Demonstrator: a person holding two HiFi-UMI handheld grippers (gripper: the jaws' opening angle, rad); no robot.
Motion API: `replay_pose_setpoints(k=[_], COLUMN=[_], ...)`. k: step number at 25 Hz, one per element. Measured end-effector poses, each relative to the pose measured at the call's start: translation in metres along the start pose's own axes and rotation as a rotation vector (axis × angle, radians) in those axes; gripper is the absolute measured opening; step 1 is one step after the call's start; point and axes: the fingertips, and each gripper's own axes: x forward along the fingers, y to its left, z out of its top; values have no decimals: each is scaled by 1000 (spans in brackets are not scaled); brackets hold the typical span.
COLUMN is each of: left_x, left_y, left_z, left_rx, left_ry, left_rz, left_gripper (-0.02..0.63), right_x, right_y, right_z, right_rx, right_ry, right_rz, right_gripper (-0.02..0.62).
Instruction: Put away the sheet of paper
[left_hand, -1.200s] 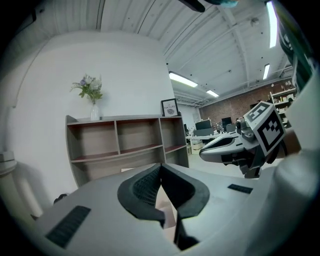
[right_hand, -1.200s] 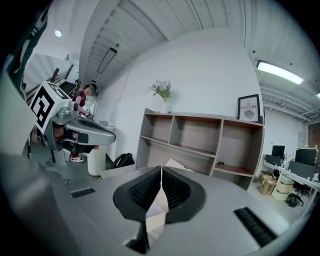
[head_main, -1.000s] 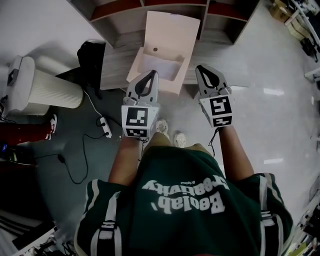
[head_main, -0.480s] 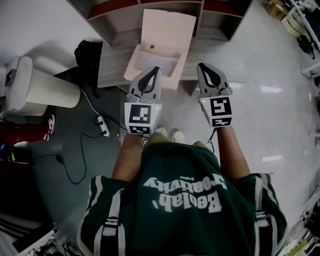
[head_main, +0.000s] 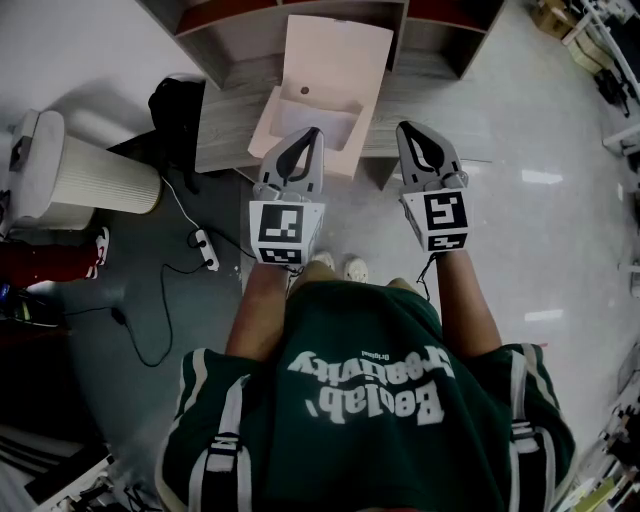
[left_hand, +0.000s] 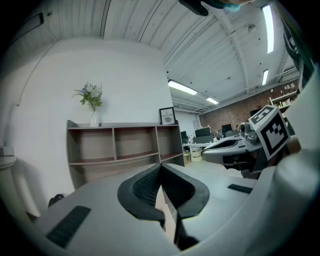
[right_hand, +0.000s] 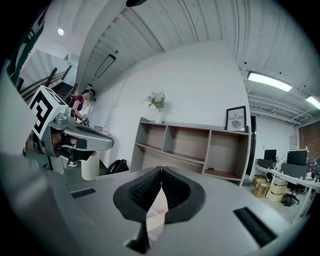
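Observation:
An open pale pink box (head_main: 335, 70) stands on the grey wooden table (head_main: 225, 130) with its lid tilted back. The white floor of its tray (head_main: 318, 124) may be a sheet of paper; I cannot tell. My left gripper (head_main: 311, 134) hovers at the box's near edge, its jaws pressed together and empty. My right gripper (head_main: 411, 129) is level with it, to the right of the box, also shut on nothing. In the left gripper view the tips (left_hand: 160, 165) touch, and in the right gripper view the tips (right_hand: 161, 169) meet above a sliver of the box (right_hand: 159, 210).
A low shelf unit (head_main: 300, 20) lines the wall behind the table. On the floor to the left stand a white ribbed cylinder (head_main: 80, 180), a black bag (head_main: 180, 100) and a power strip with cable (head_main: 210, 255). Glossy floor lies on the right.
Both grippers have edged a little forward toward the box and stayed shut. The box sits slightly higher in the head view than a second ago.

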Motion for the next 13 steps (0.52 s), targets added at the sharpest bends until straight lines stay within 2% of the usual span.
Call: replay_pose_setpoints(k=[13], left_x=[-2], left_y=[-3], left_z=[2], left_rx=[11], left_ry=[-8], left_rz=[-9], left_gripper=[18], right_x=[0], right_y=[7], right_z=[2], right_rx=[-37], right_ry=[-4], right_rz=[7], right_gripper=[34])
